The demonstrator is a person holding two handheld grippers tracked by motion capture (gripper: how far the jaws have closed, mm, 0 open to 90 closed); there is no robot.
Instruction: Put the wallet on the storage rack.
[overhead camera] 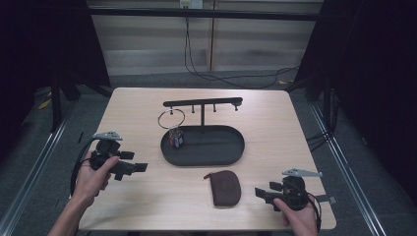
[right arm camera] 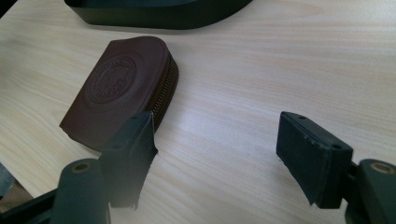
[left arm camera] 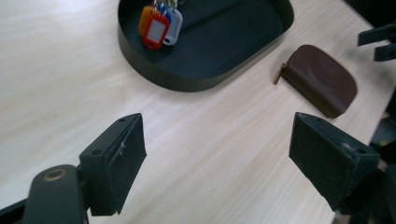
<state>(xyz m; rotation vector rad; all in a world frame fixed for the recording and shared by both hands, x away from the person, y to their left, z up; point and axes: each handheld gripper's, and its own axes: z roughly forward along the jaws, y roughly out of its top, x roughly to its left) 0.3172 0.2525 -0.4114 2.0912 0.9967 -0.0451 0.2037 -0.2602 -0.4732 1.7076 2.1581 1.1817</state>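
Brown leather pouch (overhead camera: 223, 188) lies flat on the counter (overhead camera: 275, 132), just in front of the black tray (overhead camera: 236, 150), stamped face up. Its rounded end points toward the tray, its straight end back to the person; that is its long axis. Right gripper (right arm camera: 215, 154) sits beside it, fingers (right arm camera: 133, 144) spread wide, nothing between them, likely lining up a pick. Left gripper (left arm camera: 219, 163) hangs left of the tray, fingers parted, empty. Key tags (left arm camera: 159, 25) rest inside the tray, beneath its hanging bar (overhead camera: 201, 103).
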